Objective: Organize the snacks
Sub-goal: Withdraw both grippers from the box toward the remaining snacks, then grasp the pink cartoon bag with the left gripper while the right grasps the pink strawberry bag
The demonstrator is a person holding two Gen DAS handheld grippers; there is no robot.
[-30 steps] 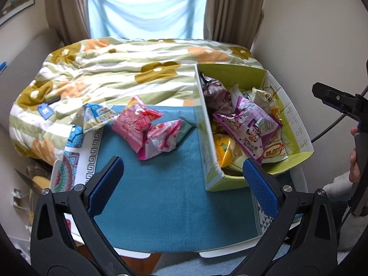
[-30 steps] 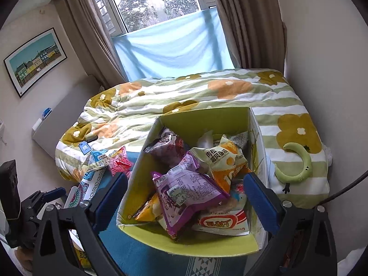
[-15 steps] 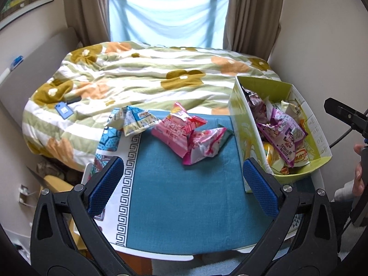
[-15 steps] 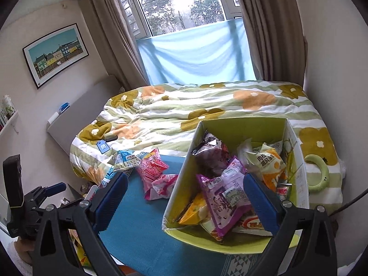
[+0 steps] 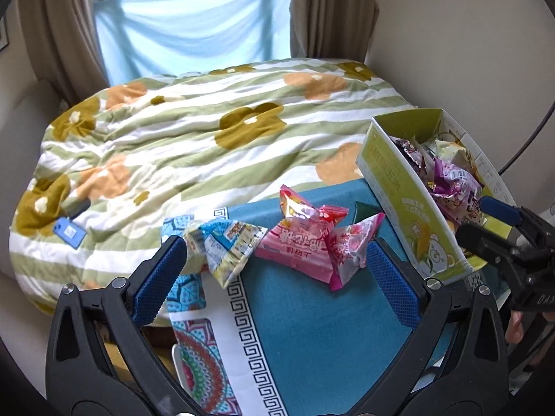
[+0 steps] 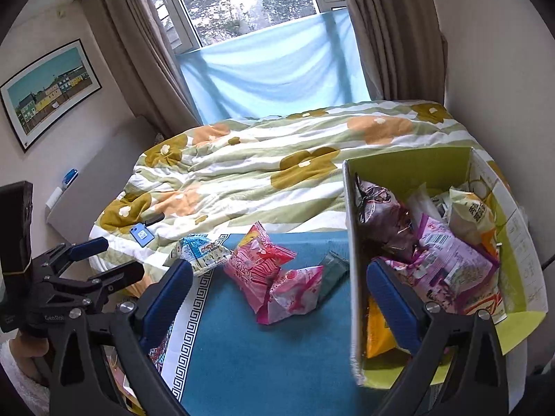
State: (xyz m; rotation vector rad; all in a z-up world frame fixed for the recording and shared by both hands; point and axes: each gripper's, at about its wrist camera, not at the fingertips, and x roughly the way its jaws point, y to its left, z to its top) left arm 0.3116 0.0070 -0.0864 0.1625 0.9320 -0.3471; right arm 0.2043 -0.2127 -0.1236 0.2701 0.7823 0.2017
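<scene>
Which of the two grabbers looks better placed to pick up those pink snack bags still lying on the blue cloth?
Probably the left gripper. Its open fingers frame the pink snack bags just ahead. The right gripper, also open, straddles the wall of the green box, with one finger over the snacks inside.

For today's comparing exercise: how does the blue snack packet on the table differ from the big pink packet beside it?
The blue packet is blue, white and yellow; the pink packet is pink and red. The blue packet lies on the cloth's patterned border, the pink packet on plain teal. Both lie outside the box.
</scene>
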